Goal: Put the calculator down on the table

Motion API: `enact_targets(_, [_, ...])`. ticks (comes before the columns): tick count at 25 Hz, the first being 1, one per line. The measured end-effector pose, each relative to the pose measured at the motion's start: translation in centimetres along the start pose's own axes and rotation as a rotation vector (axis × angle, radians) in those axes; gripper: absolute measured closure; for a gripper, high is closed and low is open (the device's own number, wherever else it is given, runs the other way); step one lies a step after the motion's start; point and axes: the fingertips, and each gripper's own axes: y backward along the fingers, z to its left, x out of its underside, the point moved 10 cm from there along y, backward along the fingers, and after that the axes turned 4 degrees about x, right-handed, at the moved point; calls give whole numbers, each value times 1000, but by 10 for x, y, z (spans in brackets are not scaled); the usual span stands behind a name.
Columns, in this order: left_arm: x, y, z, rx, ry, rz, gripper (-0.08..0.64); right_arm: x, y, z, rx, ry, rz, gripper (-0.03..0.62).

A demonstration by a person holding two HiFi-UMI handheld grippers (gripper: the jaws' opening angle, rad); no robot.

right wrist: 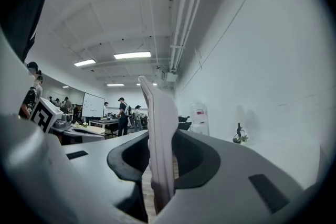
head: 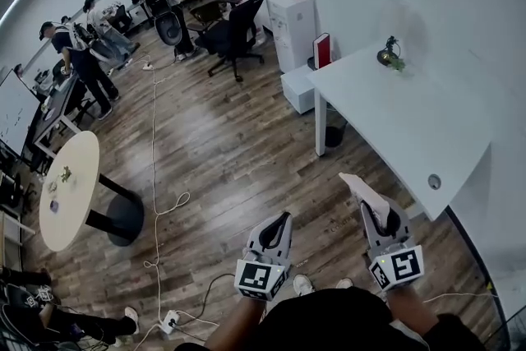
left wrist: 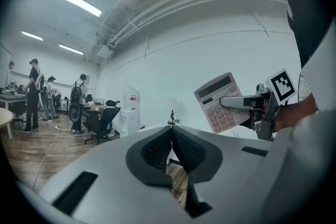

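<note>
Two grippers, one calculator, two tables. The right gripper (head: 380, 216) is pinching the calculator (head: 360, 187) by its lower end, holding it in the air over the wood floor (head: 238, 144). It's near the white table (head: 411, 123) but not on it. The left gripper (head: 281, 223) has its jaws pressed together with nothing between them. The right gripper view only gets the calculator edge-on, so no keys there, while the left gripper view shows its keys and display. One small plant (head: 389, 55) sits on the white table, too tiny to make out. The people past the round table (head: 70, 193) are too small to count properly.
</note>
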Motion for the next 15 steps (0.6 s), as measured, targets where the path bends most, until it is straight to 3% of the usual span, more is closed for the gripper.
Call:
enact_targets(6, [7, -10, 22, 61, -14, 25, 540, 3, -6, -1, 65, -28, -6, 463])
enact_targets(15, [6, -85, 32, 133, -11, 43, 540, 16, -44, -52, 145, -96, 9, 463])
